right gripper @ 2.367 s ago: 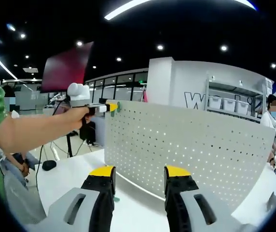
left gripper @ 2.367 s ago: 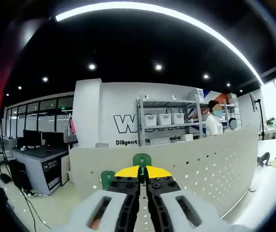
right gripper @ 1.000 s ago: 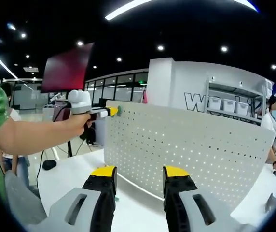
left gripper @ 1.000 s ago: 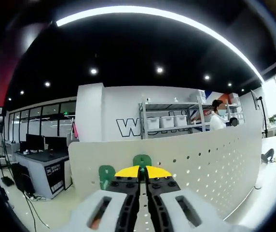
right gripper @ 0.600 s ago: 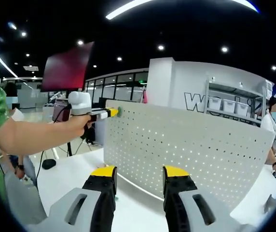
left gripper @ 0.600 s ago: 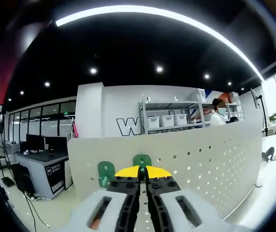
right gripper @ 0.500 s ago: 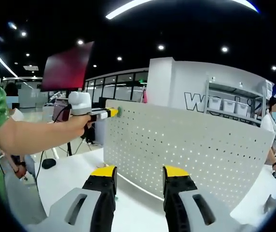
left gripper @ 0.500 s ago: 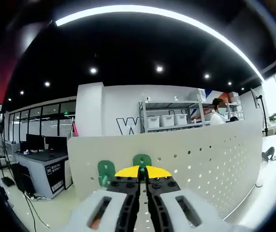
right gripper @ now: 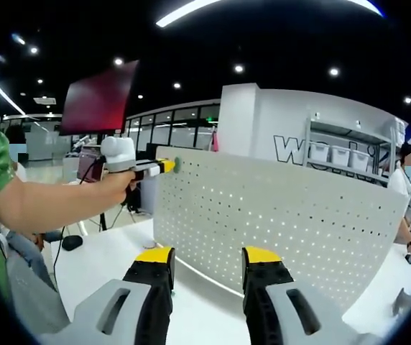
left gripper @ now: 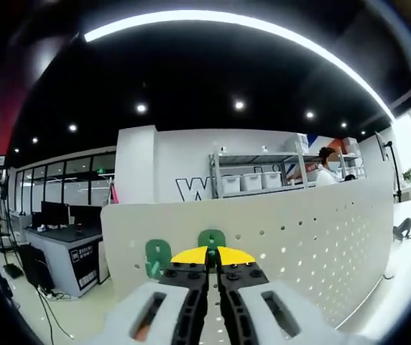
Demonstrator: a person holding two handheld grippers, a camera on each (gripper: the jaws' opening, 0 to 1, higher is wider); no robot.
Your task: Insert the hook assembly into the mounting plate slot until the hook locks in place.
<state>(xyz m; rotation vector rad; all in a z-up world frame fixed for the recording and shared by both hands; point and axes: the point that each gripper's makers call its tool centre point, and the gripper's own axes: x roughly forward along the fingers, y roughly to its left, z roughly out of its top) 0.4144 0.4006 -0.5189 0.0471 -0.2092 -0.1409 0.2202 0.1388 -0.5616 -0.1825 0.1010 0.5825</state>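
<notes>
Left gripper view: left gripper [left gripper: 206,257] clamps a green hook [left gripper: 211,238] against the pegboard [left gripper: 320,230] top edge; second green hook [left gripper: 157,254] alongside; press squarely until seated
Right gripper view: right gripper [right gripper: 207,260] spread, empty, before pegboard [right gripper: 277,215]; left gripper [right gripper: 168,166] at top corner

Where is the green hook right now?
In the left gripper view, the green hook sits pinched at the tips of the left gripper, against the top edge of the white pegboard, beside another green hook.
</notes>
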